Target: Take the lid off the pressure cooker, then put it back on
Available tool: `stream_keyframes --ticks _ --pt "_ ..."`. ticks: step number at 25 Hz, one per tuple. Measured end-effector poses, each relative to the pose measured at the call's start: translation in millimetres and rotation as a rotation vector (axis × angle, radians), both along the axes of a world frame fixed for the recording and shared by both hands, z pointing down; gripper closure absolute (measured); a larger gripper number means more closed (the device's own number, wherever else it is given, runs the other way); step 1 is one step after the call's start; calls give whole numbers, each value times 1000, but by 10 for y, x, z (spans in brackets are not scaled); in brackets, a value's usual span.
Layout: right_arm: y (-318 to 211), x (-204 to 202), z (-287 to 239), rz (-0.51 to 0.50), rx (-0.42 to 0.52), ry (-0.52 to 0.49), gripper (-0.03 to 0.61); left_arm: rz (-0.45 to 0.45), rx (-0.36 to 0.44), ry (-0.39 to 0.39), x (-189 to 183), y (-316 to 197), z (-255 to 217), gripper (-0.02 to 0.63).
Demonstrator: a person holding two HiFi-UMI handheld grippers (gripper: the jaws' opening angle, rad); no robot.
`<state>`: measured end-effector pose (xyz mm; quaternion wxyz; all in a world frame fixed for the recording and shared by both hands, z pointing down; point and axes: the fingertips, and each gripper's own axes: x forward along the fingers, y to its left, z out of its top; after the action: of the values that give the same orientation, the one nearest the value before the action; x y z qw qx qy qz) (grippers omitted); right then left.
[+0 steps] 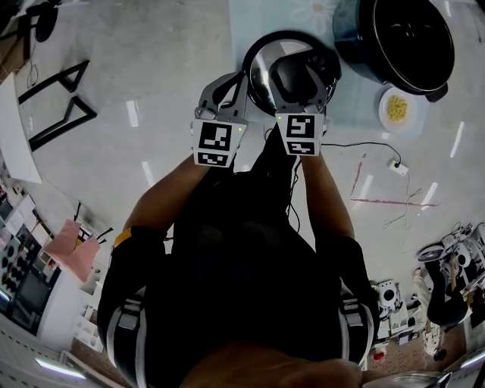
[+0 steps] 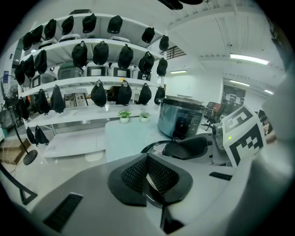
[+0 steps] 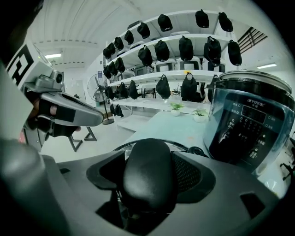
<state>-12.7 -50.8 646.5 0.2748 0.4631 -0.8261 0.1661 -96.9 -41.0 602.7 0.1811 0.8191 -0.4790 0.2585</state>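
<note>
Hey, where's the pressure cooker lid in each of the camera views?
Head view: lid, top centre.
Left gripper view: lid, right of centre, below the middle.
Right gripper view: lid, bottom centre, filling the foreground.
Shared landmark: pressure cooker, near the lid in all three.

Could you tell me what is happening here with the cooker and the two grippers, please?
A person is working a gripper in each hand on the pressure cooker's lid. The lid is off: it is beside the open cooker, down by the table, though I cannot tell whether it rests there. The left gripper is shut on the lid's rim. The right gripper stands open around the black handle, with a gap beside one pad. Putting the lid back on is not yet done.
</note>
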Motion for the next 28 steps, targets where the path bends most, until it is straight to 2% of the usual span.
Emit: stream_keyframes --ticks 7,16,22,28 --pt "-45 11 58 4 13 55 256 -8 -11 8 3 -8 53 606" --pt "-51 27 58 24 -7 65 278 -10 0 13 -15 25 -18 606" --pt "38 -10 -10 17 -45 45 287 -14 40 19 -93 21 -268 606" --pt "293 -174 -473 4 -36 4 287 -36 84 36 -244 68 -676 606"
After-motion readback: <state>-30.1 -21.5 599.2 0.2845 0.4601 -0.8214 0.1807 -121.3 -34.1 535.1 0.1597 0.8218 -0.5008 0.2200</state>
